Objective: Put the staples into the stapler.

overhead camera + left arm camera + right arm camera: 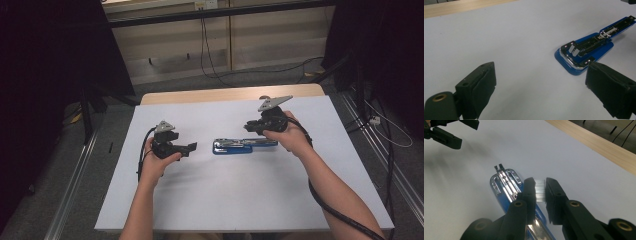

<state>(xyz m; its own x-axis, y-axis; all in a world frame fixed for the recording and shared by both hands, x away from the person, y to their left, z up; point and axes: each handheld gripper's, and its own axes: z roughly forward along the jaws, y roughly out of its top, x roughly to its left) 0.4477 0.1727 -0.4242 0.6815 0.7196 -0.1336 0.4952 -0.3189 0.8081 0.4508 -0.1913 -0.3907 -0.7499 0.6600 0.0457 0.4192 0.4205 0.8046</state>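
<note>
Two grippers over a white sheet (240, 190) on the table. Stapler (245, 145), blue, lies opened flat near the middle of the sheet, its metal channel facing up, long axis running left to right. Right gripper (540, 190) sits above the stapler's right end, jaws close together and pinching a small strip of staples (540, 190) between the pads; strip held just over the open channel, contact with the stapler cannot be told. Left gripper (191, 147) held to the left of the stapler, apart from it, jaws spread wide with nothing between them. Left gripper view shows the stapler's wide end (584, 53) just ahead of one jaw.
</note>
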